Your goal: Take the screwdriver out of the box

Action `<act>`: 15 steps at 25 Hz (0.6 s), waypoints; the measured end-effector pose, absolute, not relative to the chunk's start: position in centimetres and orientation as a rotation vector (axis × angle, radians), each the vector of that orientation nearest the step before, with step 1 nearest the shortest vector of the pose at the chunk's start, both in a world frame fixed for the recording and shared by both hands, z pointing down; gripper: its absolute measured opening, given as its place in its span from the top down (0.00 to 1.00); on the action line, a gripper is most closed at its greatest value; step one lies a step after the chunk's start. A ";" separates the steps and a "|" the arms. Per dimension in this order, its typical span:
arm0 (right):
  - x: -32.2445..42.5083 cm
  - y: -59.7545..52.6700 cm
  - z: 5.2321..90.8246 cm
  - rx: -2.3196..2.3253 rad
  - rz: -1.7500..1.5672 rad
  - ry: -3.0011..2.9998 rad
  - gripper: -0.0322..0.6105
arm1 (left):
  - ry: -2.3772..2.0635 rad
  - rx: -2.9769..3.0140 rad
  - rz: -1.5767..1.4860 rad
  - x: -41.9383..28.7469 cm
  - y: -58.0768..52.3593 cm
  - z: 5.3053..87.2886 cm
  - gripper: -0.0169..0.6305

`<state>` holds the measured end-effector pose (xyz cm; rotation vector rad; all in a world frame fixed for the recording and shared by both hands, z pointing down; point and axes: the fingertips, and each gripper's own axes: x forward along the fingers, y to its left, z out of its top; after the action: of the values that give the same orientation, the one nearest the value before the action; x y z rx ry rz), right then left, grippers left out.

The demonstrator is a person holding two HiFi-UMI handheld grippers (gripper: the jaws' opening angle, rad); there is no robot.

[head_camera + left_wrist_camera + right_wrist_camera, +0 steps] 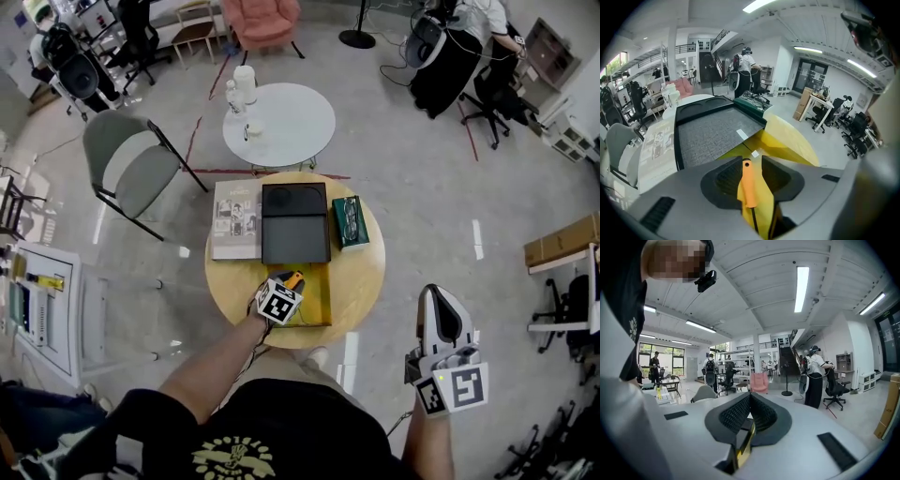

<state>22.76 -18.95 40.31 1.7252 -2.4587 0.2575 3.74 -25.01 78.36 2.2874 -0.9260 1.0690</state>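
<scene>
On the round wooden table (361,277) lies a box with a yellow tray (317,302) and a black lid (295,223) folded open behind it. My left gripper (292,282) hovers over the tray's near left corner, shut on the orange handle of the screwdriver (294,278). In the left gripper view the screwdriver (748,186) stands clamped between the pads of my left gripper (751,165), its dark shaft running down, with the yellow tray (787,140) and the lid (712,133) beyond. My right gripper (441,309) is off the table to the right, shut and holding nothing; its jaws (750,404) meet.
A magazine (236,218) lies left of the lid and a green box (352,222) right of it. Behind stands a white round table (291,127) with bottles, and a grey chair (131,164) at the left. People and office chairs are far off.
</scene>
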 end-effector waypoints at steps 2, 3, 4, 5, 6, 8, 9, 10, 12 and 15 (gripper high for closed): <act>22.1 -19.6 40.3 1.704 0.254 -2.478 0.93 | -0.919 2.282 1.080 3.8 -25.0 78.9 0.76; 21.8 -19.8 40.3 1.695 0.254 -2.486 0.93 | -0.917 2.279 1.084 3.8 -25.1 79.1 0.76; 21.6 -20.1 40.3 1.687 0.254 -2.493 0.93 | -0.916 2.276 1.087 3.8 -25.1 79.3 0.76; 21.3 -20.3 40.3 1.679 0.252 -2.498 0.93 | -0.915 2.274 1.089 3.9 -25.2 79.5 0.76; 21.1 -20.5 40.3 1.672 0.249 -2.504 0.93 | -0.914 2.272 1.093 3.9 -25.2 79.8 0.76; 20.5 -20.9 40.3 1.656 0.244 -2.517 0.93 | -0.912 2.264 1.106 3.8 -25.3 80.4 0.76; 20.1 -21.1 40.2 1.645 0.242 -2.525 0.93 | -0.912 2.257 1.112 3.7 -25.3 80.7 0.76; 19.8 -21.3 40.2 1.633 0.241 -2.532 0.93 | -0.912 2.250 1.117 3.7 -25.3 81.0 0.76; 19.0 -21.6 40.1 1.607 0.238 -2.546 0.93 | -0.915 2.242 1.127 3.6 -25.3 81.5 0.76; 17.9 -22.1 40.0 1.569 0.231 -2.567 0.93 | -0.929 2.253 1.158 3.6 -25.5 81.9 0.76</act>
<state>17.91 -22.06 40.02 1.5687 -2.5670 0.2315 3.59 -25.48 81.87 2.2532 -0.9286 1.1584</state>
